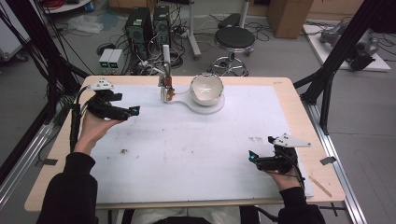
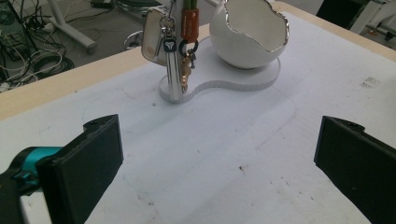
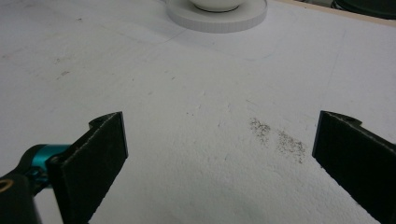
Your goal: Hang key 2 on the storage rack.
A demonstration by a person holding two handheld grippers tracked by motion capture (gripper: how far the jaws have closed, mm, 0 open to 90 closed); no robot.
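Spanning most of the tabletop, a white mat [image 1: 187,154] lay bare through its near half, with the wooden table [image 1: 308,126] edge showing as a strip around it. The right gripper [image 1: 252,158] sat near the 4 o'clock corner of the mat, jaws spread wide with nothing between them; its own view showed only a grey smudge [image 3: 278,137] on the mat ahead. The left gripper [image 1: 135,111] was held at about 10 o'clock, jaws likewise spread wide and empty, well apart from the right one, with clear mat between them.

Ahead of the left gripper, at 12 o'clock near the far edge, stood a white stand [image 2: 224,79] with a flat base. A bunch of keys [image 2: 173,56] hung from its upright post: a silver fob, an orange tag and a brass key, dangling close to the base. Just beside them on the same base sat a white bowl [image 2: 247,32] shaped like a cracked eggshell with a silver rim.

Beyond the table were a black stool [image 1: 234,39] and computer towers [image 1: 148,25] among cables.
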